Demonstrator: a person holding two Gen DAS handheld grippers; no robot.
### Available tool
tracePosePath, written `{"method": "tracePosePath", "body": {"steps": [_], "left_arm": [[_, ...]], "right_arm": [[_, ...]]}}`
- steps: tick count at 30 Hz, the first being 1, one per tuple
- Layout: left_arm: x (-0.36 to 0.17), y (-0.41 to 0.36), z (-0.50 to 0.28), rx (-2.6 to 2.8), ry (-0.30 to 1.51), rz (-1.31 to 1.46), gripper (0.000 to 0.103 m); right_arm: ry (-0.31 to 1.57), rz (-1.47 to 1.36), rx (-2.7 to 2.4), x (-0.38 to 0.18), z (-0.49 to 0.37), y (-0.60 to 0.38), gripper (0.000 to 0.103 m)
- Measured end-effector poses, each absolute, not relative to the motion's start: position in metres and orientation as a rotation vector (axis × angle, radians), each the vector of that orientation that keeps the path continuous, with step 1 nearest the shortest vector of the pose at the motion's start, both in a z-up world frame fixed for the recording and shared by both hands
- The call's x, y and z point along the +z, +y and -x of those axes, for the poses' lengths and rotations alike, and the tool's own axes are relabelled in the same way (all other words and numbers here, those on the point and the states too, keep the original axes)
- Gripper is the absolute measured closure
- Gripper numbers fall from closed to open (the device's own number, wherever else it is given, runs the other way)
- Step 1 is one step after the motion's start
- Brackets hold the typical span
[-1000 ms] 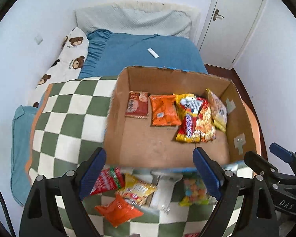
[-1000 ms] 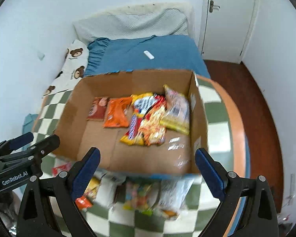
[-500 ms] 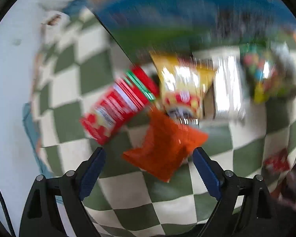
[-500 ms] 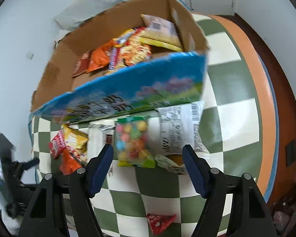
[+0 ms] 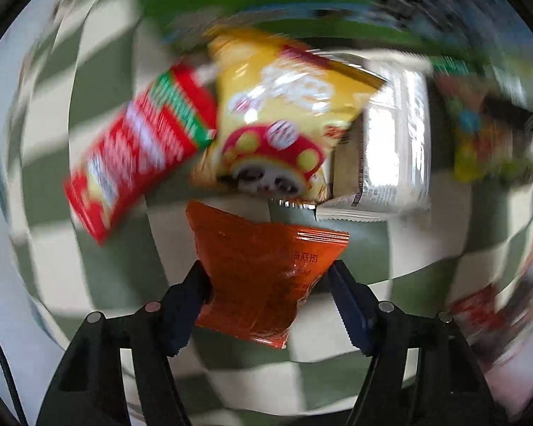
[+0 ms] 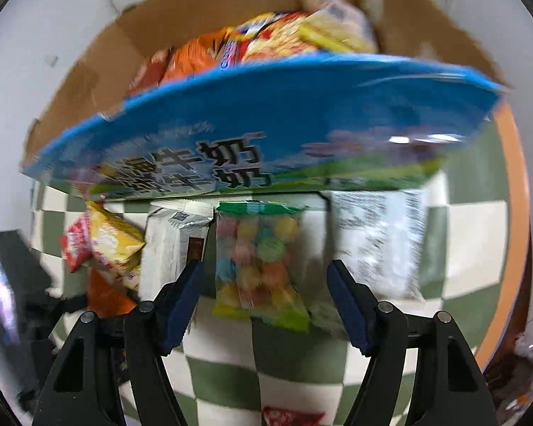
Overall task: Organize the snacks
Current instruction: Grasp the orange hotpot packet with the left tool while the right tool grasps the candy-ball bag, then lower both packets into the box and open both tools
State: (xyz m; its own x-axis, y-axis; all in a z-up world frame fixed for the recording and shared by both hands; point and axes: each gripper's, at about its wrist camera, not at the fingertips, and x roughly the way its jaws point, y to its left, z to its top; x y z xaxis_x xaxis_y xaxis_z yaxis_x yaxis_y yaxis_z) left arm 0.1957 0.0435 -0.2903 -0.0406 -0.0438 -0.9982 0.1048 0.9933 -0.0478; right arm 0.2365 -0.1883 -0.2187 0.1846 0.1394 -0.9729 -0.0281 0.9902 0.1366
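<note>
The orange packet (image 5: 266,273) is a crinkled, glossy foil pouch with a serrated top edge, lying on the green-and-white checked cloth (image 5: 103,284) between the fingers of the left tool (image 5: 268,284). Both blue pads sit against its sides, spread about the packet's width; whether they press it firmly I cannot tell. Dark Chinese characters run across its face, too small to read with confidence.

Just beyond it a yellow bag (image 5: 277,120), shiny, with a red mushroom-like figure, overlaps a red packet (image 5: 138,145) with a green band on the tool's left. To the tool's right lies a silvery-white wrapper (image 5: 394,149) with fine print, blurred.

The right view alone shows the candy bag (image 6: 259,266): a clear pouch with a green header, full of round sweets in many colours. It lies between the fingers of the right tool (image 6: 266,284), which stands wide open, its pads apart from the bag and holding nothing. A white printed wrapper (image 6: 376,238) lies just to the tool's right, and a small red packet (image 6: 291,419) near the bottom edge.

Only this view shows the cardboard box (image 6: 99,67) ahead of the tool, plain brown inside, snacks piled in it; its glossy blue outer wall bears large dark characters, the last two reading 牛奶. The left tool shows at this view's left edge as a dark blur.
</note>
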Motion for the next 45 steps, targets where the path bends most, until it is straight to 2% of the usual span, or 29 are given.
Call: {"method": "tracePosePath", "body": {"steps": [1, 3, 7, 16, 20, 24, 27, 30, 31, 34, 38, 45], "left_arm": [[-0.292, 0.051, -0.193, -0.083, 1.627, 0.028, 0.036], [-0.295, 0.063, -0.187, -0.061, 1.648, 0.165, 0.036], [-0.299, 0.069, -0.179, -0.09, 1.676, 0.228, 0.036], [-0.34, 0.035, -0.156, -0.175, 1.805, 0.09, 0.034], [-0.34, 0.022, -0.145, -0.154, 1.767, 0.024, 0.034], [-0.337, 0.019, -0.137, -0.111, 1.722, 0.076, 0.035], [-0.332, 0.026, -0.129, -0.068, 1.691, 0.098, 0.04], [-0.328, 0.028, -0.122, -0.037, 1.658, 0.096, 0.051], [-0.326, 0.027, -0.119, -0.03, 1.647, 0.09, 0.055], [-0.311, 0.018, -0.113, -0.034, 1.618, 0.081, 0.057], [-0.283, 0.004, -0.108, -0.064, 1.563, 0.073, 0.057], [-0.198, -0.018, -0.113, -0.167, 1.436, 0.129, 0.057]], "right_arm": [[1.395, -0.069, 0.113, -0.227, -0.24, -0.183, 0.041], [1.424, -0.047, 0.128, -0.242, -0.244, -0.175, 0.049], [1.431, 0.015, 0.167, -0.244, -0.233, -0.166, 0.052], [1.549, 0.048, 0.264, -0.262, -0.171, -0.159, 0.052], [1.561, -0.019, 0.253, -0.274, -0.165, -0.162, 0.048], [1.561, -0.071, 0.236, -0.28, -0.166, -0.166, 0.045], [1.56, -0.083, 0.222, -0.286, -0.163, -0.17, 0.044], [1.551, -0.06, 0.215, -0.292, -0.158, -0.171, 0.044], [1.541, -0.042, 0.213, -0.292, -0.157, -0.169, 0.046], [1.516, -0.051, 0.212, -0.288, -0.149, -0.166, 0.05], [1.49, -0.129, 0.239, -0.273, -0.141, -0.174, 0.051], [1.401, -0.233, 0.324, -0.21, -0.144, -0.19, 0.051]]}}
